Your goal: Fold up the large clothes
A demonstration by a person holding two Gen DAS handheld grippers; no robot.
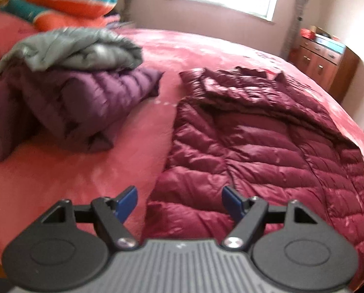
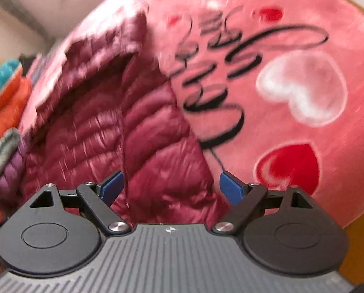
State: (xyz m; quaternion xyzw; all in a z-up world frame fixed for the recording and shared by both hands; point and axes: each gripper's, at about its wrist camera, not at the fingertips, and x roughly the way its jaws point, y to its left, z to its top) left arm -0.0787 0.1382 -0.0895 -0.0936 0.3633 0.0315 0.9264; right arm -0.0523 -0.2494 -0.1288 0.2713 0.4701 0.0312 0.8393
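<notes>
A maroon quilted down jacket point(image 1: 267, 146) lies spread on the pink bed point(image 1: 96, 166), with one side folded over its middle. My left gripper point(image 1: 179, 204) hovers open above the jacket's near left edge, nothing between its blue pads. In the right wrist view the same maroon jacket point(image 2: 138, 131) fills the left half. My right gripper point(image 2: 171, 186) stands open over the jacket's near hem, at its right edge, holding nothing.
A purple down jacket point(image 1: 84, 97) with a grey one point(image 1: 79, 48) on top lies heaped at the left. Teal and orange bedding point(image 1: 67, 2) is piled at the back. A wooden cabinet point(image 1: 328, 61) stands by the far wall. The bedcover point(image 2: 292, 85) carries hearts and black script.
</notes>
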